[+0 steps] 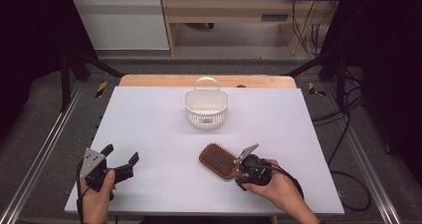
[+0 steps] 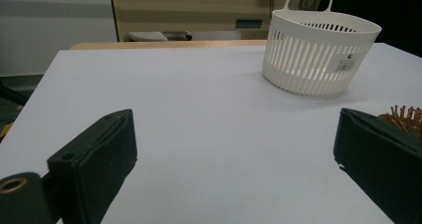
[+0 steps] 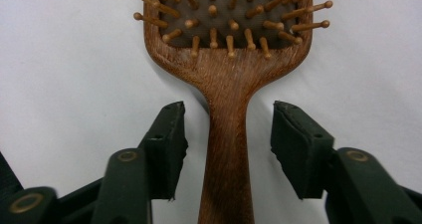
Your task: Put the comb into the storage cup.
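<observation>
Two black jaws of the right gripper (image 3: 226, 134) are standing apart on either side of the handle of a brown wooden paddle hairbrush (image 3: 228, 84), touching neither side of it; the hairbrush is lying bristles up on the white table (image 1: 149, 129), near its front right edge; the left gripper (image 1: 121, 160) is resting wide open near the front left edge, holding nothing; a white slotted plastic basket with a looped handle (image 1: 206, 107) is sitting upright toward the far middle, well apart from both.
</observation>
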Available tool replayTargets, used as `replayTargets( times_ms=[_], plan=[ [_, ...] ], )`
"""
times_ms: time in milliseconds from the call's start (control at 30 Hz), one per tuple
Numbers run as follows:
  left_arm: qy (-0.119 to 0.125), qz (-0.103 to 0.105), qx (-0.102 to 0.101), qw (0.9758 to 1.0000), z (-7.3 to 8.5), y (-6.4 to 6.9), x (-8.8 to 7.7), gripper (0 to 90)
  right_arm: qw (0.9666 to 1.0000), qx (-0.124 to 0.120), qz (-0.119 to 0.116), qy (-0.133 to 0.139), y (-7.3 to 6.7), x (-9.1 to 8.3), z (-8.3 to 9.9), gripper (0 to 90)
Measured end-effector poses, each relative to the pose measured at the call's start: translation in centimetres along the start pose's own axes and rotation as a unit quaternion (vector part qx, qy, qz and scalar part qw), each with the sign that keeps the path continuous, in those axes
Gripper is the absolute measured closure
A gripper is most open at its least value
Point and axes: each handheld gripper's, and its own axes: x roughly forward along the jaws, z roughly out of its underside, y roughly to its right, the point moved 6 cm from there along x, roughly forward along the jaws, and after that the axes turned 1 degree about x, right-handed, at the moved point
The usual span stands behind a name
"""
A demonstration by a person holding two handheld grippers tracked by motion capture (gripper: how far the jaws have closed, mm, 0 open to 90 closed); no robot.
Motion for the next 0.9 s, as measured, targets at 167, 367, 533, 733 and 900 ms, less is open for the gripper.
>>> replayTargets(
  times_ms=[167, 367, 533, 733, 900],
  plan=[
    [0.000, 0.002, 0.002, 1.0000, 0.00, 0.08, 0.02, 3.9, 0.9999, 0.004, -0.004, -0.010, 0.17, 0.23, 0.02, 55.8],
    [-0.002, 0.002, 0.003, 1.0000, 0.02, 0.13, 0.04, 4.0, 0.9998, 0.002, -0.007, -0.018, 0.01, 0.26, -0.19, 61.5],
    [-0.002, 0.003, 0.003, 1.0000, 0.02, 0.13, 0.04, 4.1, 0.9996, 0.000, -0.005, -0.029, -0.15, 0.32, -0.46, 65.6],
    [-0.003, 0.003, 0.004, 1.0000, 0.03, 0.19, 0.08, 4.2, 0.9991, 0.000, 0.000, -0.042, -0.31, 0.38, -0.59, 69.2],
    [-0.003, 0.005, 0.004, 1.0000, 0.05, 0.28, 0.12, 4.3, 0.9987, 0.011, -0.010, -0.049, -0.11, 0.44, -0.67, 72.0]
  ],
)
